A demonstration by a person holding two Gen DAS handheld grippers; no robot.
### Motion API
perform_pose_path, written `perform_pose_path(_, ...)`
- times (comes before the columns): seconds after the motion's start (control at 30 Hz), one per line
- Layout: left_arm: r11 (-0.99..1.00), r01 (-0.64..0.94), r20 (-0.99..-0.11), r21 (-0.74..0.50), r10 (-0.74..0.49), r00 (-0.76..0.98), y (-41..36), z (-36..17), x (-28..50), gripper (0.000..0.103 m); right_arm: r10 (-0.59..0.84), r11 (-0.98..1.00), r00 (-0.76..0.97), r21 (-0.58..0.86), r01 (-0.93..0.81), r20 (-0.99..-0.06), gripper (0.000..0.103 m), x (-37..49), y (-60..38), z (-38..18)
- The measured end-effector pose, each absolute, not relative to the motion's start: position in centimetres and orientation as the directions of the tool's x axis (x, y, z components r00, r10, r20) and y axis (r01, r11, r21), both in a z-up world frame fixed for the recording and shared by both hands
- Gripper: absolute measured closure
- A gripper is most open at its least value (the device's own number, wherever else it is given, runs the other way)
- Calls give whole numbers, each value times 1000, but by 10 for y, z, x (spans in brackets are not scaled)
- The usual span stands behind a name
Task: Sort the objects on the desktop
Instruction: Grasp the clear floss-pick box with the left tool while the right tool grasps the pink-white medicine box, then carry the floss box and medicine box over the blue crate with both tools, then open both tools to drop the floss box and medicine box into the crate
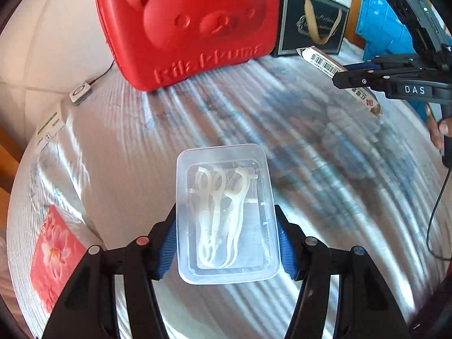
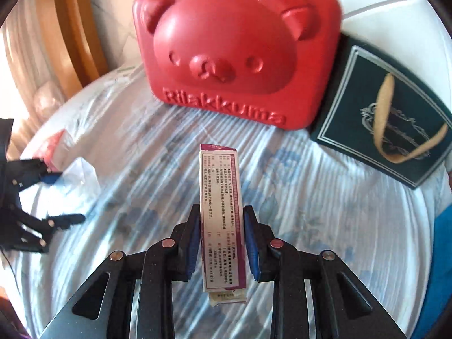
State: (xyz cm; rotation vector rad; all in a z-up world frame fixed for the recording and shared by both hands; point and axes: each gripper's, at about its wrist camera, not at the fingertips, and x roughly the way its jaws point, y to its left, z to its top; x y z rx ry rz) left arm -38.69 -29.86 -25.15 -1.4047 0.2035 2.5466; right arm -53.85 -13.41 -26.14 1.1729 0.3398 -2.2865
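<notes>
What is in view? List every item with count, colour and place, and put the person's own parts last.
Bear-face case: one, red, upright at the far side of the bed.
Gift bag: one, dark with tan ribbon handle, right of the case.
Clear box: one, transparent, gripped in the left claw.
Floss picks: several, white, inside the clear box.
Slim carton: one, white and purple, printed, gripped in the right claw.
Floral packet: one, red-pink, on the bed at the left edge.
Small device: one, white, corded, left of the case.
Bed cover: one, pale blue-patterned, under everything.
Left claw: one, black with blue pads.
Right claw: one, black with blue pads.
Hand: one, on the right claw's handle.
</notes>
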Motion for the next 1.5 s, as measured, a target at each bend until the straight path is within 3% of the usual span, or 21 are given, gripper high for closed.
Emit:
perform_pose_path(0.47,-897,-431,-644,101,271,-715,-143,-108,-335,44,-309,-925,-723,19,379,-618,75,-414,-23,-122)
perform_pose_path(0.73,-768,-620,-479,158,490,-728,3,-15,-313,44,-91,-991,-883,-44,125,-461,75,-328,106,-26)
perform_pose_path(0.93,-676,-717,-420,172,608,-674,118,31,-314,44,84,-995,-922,15,-97,-378,75,-286,219,10)
perform_pose_path(1.23,-674,-700,-387,235,596,-703,247,62,-332,43,217,-965,-917,64,-252,-335,74,-281,332,27)
perform_pose_path(1.27,-697,-672,-386,249,565,-729,255,64,-334,43,238,-960,-909,62,-275,-342,72,-285,339,27)
perform_pose_path(1.3,-721,-643,-384,259,534,-753,261,66,-337,40,259,-953,-900,58,-297,-350,56,-287,345,27)
perform_pose_path(1.33,-746,-611,-384,263,501,-776,265,68,-340,36,277,-947,-897,58,-315,-345,28,-286,351,25)
perform_pose_path(1.37,-775,-574,-384,266,461,-800,267,70,-344,25,294,-942,-896,55,-330,-333,19,-284,354,25)
perform_pose_path(1.5,-832,-482,-336,276,386,-859,255,76,-341,13,307,-940,-901,48,-337,-307,16,-276,355,23)
